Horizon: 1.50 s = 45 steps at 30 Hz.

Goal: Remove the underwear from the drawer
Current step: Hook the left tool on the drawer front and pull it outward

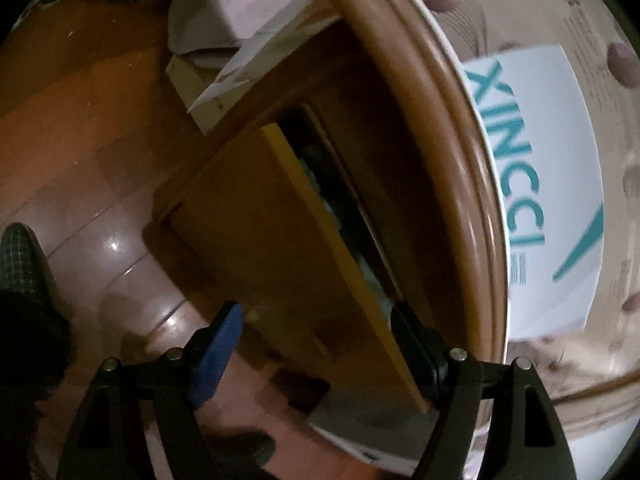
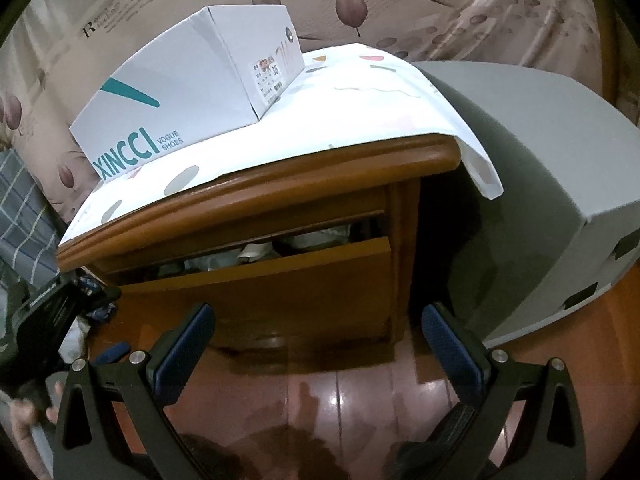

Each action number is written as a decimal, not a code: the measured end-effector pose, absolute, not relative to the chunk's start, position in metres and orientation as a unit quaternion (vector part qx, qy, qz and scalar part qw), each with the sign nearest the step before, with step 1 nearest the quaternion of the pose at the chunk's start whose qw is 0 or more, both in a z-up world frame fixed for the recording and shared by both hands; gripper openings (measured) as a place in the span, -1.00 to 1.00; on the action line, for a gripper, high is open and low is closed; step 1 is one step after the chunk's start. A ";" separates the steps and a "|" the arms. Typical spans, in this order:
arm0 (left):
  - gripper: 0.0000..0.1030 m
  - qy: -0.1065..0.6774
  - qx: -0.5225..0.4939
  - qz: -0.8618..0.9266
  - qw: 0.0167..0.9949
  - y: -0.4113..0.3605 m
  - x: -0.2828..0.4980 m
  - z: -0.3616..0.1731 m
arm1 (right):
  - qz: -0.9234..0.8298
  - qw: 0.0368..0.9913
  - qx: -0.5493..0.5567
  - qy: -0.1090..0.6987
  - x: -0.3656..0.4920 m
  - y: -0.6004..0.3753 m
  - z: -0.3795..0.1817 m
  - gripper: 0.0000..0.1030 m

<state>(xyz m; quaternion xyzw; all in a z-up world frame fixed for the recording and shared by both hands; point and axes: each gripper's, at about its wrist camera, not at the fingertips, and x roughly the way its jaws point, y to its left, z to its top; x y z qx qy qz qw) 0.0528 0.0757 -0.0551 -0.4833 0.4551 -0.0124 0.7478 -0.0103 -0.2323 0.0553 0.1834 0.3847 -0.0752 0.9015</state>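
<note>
At the left, the left gripper [image 1: 316,320] is seen rolled sideways, angled down, jaws spread, nothing gripped, straddling the brown wooden drawer [image 1: 256,236] front, pulled ajar. Pale crumpled underwear [image 2: 256,250] is glimpsed inside. Rightward, the right gripper [image 2: 316,324] is held open, empty.
</note>
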 end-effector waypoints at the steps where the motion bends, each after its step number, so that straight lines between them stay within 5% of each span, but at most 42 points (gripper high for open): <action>1: 0.52 0.454 -0.488 -0.012 0.745 0.077 0.054 -0.057 | -0.073 0.900 0.184 0.388 -0.010 -0.232 0.055 0.99; 16: 0.53 0.429 -0.601 0.018 0.674 0.091 0.070 -0.108 | -0.049 0.891 0.197 0.406 -0.009 -0.231 0.050 0.99; 27: 0.76 0.429 -0.638 0.063 0.636 0.089 0.078 -0.127 | -0.039 0.883 0.209 0.419 -0.008 -0.231 0.047 0.99; 36: 0.99 0.447 -0.624 0.104 0.633 0.087 0.085 -0.130 | -0.044 0.881 0.208 0.423 -0.007 -0.234 0.046 0.99; 45: 1.00 0.470 -0.577 0.084 0.663 0.093 0.080 -0.125 | -0.083 0.887 0.192 0.411 -0.010 -0.243 0.050 0.99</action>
